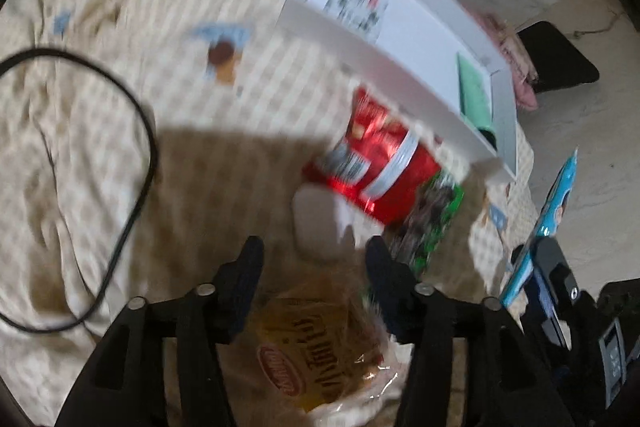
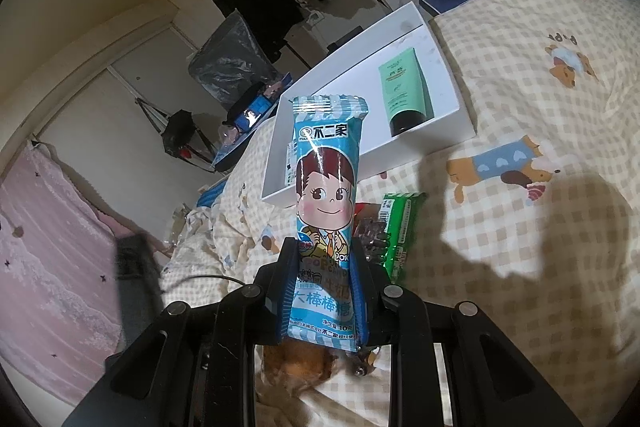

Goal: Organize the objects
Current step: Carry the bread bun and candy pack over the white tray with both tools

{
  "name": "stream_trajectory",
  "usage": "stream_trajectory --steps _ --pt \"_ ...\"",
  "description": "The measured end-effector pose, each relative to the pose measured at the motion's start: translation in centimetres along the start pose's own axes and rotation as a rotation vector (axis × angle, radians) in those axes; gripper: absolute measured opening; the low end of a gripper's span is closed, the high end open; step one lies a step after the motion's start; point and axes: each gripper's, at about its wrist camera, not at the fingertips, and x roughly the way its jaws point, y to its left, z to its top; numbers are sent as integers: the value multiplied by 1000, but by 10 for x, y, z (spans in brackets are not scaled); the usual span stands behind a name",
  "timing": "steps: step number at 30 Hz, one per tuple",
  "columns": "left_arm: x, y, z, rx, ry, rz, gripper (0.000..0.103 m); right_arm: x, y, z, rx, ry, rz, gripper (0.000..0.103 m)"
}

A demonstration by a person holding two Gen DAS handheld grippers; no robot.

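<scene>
Jaws on the right gripper (image 2: 320, 291) are clamped on a blue lollipop packet (image 2: 326, 187), held upright above the bed (image 2: 520, 75); the left gripper (image 1: 316, 259) hangs with jaws apart and empty over a bread bag (image 1: 320, 347). Near them lie a white pouch (image 1: 316, 227), red snack bag (image 1: 376, 163) and green packet (image 1: 436, 219); beyond, the white box (image 2: 452, 67) holds a green tube (image 2: 404, 91).

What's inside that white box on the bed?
In the white box lies a green tube with a black cap, and a printed paper at the other end. The blue candy packet held in the right tool hides part of it.
</scene>
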Motion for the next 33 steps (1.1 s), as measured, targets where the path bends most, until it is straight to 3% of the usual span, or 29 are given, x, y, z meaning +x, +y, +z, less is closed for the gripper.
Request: stream_trajectory --steps 1,2,13,19,23,27,28,29,33 --pt "0 -1 -2 7 30 24 77 0 -1 1 3 -1 1 26" --pt "-1 -3 -3 10 35 36 78 -1 -2 2 7 -3 0 26" --pt "12 -10 -14 38 130 92 82 -1 -8 4 23 2 -5 26" --pt "18 -28 -21 194 219 103 83 0 -6 5 10 8 -4 26" --pt "16 -29 -22 207 242 72 84 0 -7 5 11 9 -4 26" --pt "21 -34 -27 245 249 100 86 1 -6 4 6 13 -7 26" --pt "21 -38 -29 269 240 105 85 0 -6 4 5 12 -8 26" --pt "20 -42 -31 292 229 101 74 1 -6 4 5 12 -8 26" --pt "17 -46 -32 301 215 87 67 0 -6 4 6 13 -9 26"
